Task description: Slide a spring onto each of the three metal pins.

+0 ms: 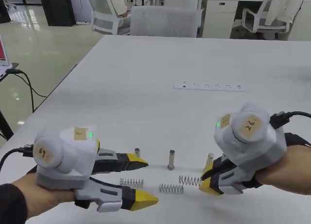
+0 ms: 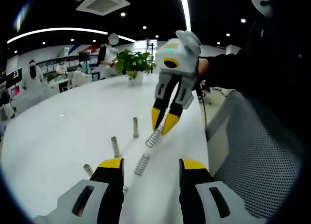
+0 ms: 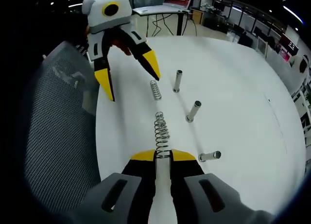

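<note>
The left gripper lies nearest, its jaws spread and holding nothing; one spring lies on the white table close to its tips, and a second spring lies just to the right; the right gripper is pinched on the near end of a third spring, which extends forward along the table; three metal pins stand in a row just behind the springs.

White table, power strip; grey chair behind; glossy floor; potted plant.

Obst.: 3 pins, pwr strip beyond
</note>
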`<state>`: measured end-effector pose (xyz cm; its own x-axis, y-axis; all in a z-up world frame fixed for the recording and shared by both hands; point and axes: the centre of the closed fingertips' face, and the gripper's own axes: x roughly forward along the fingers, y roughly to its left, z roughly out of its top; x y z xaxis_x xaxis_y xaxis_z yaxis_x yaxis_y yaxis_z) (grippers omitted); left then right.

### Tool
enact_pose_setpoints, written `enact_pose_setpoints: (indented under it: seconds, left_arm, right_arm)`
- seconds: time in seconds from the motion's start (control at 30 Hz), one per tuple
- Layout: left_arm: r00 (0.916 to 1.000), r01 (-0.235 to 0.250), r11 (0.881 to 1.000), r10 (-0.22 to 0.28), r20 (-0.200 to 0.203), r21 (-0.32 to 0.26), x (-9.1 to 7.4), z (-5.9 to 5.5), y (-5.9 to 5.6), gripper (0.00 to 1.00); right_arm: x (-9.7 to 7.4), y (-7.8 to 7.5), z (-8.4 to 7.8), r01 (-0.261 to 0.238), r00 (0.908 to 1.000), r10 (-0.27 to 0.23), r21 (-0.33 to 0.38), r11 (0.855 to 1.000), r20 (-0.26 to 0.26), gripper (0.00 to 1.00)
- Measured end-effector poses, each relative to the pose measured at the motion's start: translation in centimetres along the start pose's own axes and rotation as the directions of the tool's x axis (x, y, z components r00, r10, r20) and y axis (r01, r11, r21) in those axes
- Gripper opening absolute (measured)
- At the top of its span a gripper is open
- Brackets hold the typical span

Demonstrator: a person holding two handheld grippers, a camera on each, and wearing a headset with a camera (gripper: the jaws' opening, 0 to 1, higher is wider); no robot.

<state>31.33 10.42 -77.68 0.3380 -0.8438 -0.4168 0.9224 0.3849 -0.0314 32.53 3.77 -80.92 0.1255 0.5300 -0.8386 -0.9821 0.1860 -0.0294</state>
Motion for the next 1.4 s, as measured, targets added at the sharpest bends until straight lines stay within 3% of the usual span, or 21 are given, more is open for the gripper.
enact_pose_setpoints:
  seconds: [0.57, 1.17, 1.4]
  left_arm:
    - [0.9975, 0.059, 0.997, -0.056, -0.044, 0.059, 2.8, -0.5, -0.4, 0.27]
    - [0.9918, 0.104, 0.982, -0.090, -0.091, 0.158, 4.1, -1.5, -1.5, 0.06]
    - [0.9893, 0.111, 0.976, -0.090, -0.115, 0.188, 4.3, -1.7, -1.6, 0.04]
  right_arm:
    - [0.7, 1.1, 1.3, -0.053, 0.9984, 0.051, -0.055, 0.997, -0.023, 0.07]
    - [0.8, 2.2, 1.4, -0.104, 0.9935, 0.100, -0.082, 0.991, -0.055, 0.07]
    - [0.8, 2.4, 1.3, -0.112, 0.9923, 0.106, -0.088, 0.990, -0.064, 0.07]
